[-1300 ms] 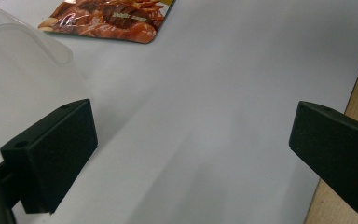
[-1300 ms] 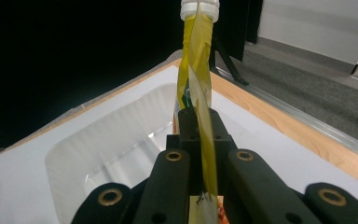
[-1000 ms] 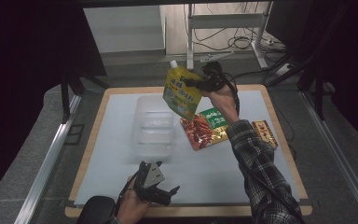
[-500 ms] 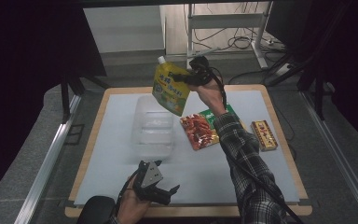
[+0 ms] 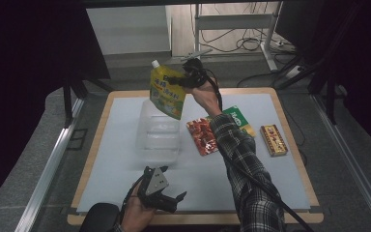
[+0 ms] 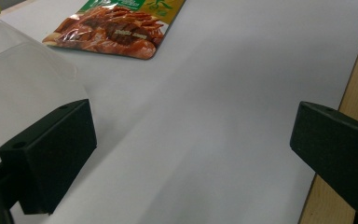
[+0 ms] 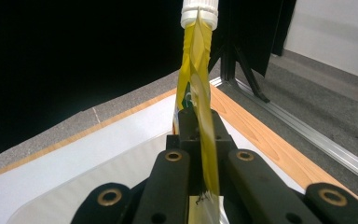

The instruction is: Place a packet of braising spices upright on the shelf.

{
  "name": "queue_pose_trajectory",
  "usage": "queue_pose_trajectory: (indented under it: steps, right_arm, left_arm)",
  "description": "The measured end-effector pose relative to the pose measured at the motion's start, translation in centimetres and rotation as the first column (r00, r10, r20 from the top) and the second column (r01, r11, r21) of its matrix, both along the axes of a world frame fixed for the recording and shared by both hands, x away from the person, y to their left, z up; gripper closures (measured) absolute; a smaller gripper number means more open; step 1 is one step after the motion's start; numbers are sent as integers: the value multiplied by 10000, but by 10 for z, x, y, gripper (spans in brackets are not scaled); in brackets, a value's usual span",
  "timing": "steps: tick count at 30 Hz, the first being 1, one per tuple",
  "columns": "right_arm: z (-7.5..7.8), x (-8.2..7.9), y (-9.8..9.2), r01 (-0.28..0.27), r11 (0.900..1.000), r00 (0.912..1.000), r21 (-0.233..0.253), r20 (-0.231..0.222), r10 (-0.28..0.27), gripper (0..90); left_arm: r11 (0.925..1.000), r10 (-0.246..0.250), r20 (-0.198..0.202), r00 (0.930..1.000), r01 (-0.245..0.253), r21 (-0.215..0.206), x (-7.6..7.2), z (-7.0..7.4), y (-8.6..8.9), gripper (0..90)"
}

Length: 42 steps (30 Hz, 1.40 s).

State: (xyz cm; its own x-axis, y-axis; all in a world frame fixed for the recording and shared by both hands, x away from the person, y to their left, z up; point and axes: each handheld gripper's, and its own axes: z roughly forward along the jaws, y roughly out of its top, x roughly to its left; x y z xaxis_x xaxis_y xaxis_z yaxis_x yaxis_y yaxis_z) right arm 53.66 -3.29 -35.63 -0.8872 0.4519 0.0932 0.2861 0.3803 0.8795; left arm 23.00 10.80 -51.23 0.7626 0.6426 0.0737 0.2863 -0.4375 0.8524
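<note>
High view | right hand-held gripper clenched on yellow pouch, upper centre, cap up, long axis vertical | clear container directly below on bench | left hand-held gripper released, bottom.

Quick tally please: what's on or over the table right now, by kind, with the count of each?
Yellow spouted pouch, held up over the container by the right hand-held gripper: 1
Clear plastic container: 1
Flat food packets, one red, one green and yellow: 2
Brown wrapped bar: 1
Total: 5
</note>
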Motion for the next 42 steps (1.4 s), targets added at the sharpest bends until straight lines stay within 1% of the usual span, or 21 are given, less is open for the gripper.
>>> queue_pose_trajectory:
  steps: [4,7,8,14,15,20,24,25,28,30,31,32,33,34,35,36,37,39,40,41,42]
  right_arm:
    - [-7,2,9,-21,9997,10000,-257,-78,19,887]
    - [-11,3,12,-68,9993,9999,-355,-133,64,887]
    - [-16,4,16,-97,9989,9998,-463,-176,89,886]
    - [-28,5,23,-205,9968,9993,-776,-327,180,886]
    - [-34,6,26,-251,9959,9990,-867,-377,219,885]
    - [-43,7,29,-308,9962,9985,-809,-483,270,886]
    - [-48,5,34,-412,9957,9983,-828,-443,376,887]
    - [-52,6,37,-303,9946,9984,-990,-512,253,888]
    - [-54,5,37,-217,9959,9983,-881,-562,168,887]
    - [-52,4,38,-203,9940,9990,-1077,-428,158,878]
    - [-51,3,39,-180,9930,9992,-1165,-382,136,860]
    - [-51,2,39,-152,9924,9994,-1219,-338,111,805]
    - [-51,2,39,-152,9924,9994,-1219,-338,111,805]
    - [-50,1,39,-94,9920,9996,-1260,-276,60,739]
    - [-49,0,38,-13,9904,9997,-1381,-232,-20,617]
    - [-48,0,37,17,9893,10000,-1460,-76,-28,567]
    - [-48,0,37,17,9893,10000,-1460,-76,-28,567]
    - [-48,-1,35,92,9871,9999,-1598,-62,-103,486]
    - [-49,-1,34,69,9866,9996,-1630,-274,-115,445]
    - [-50,-1,33,18,9851,9992,-1718,-383,-85,410]
    - [-51,-4,31,82,9813,9998,-1923,-147,-112,388]
  left_arm:
    - [10000,-20,6,10000,20,3,0,0,0,2]
    - [10000,-24,-5,10000,24,-7,0,0,0,2]
    - [10000,-20,-37,10000,20,11,0,0,0,2]
    - [10000,19,-52,10000,-20,-23,1,-1,0,2]
    - [10000,38,-61,10000,-38,-23,1,-1,1,2]
    - [10000,55,-95,9999,-55,-32,2,-1,1,2]
    - [10000,28,-124,9999,-28,-3,2,-2,0,3]
    - [10000,14,-143,9999,-14,26,2,-2,0,3]
    - [10000,4,-128,9999,-3,90,2,-2,0,3]
    - [10000,30,-132,9999,-30,17,2,-2,0,3]
    - [10000,34,-145,9999,-33,8,2,-2,1,3]
    - [10000,46,-163,9999,-46,5,2,-2,1,3]
    - [10000,46,-163,9999,-46,5,2,-2,1,3]
    - [10000,45,-167,9999,-45,5,2,-2,1,3]
    - [10000,43,-156,9999,-43,27,2,-2,1,3]
    - [10000,36,-159,9999,-35,41,2,-2,0,3]
    - [10000,36,-159,9999,-35,41,2,-2,0,2]
    - [9999,22,-149,9999,-21,101,2,-3,0,3]
    - [9999,4,-154,9999,-2,117,2,-3,-1,2]
    - [9998,-10,-144,9999,12,184,2,-3,-1,2]
    - [9998,-20,-153,9999,23,207,2,-3,-1,1]
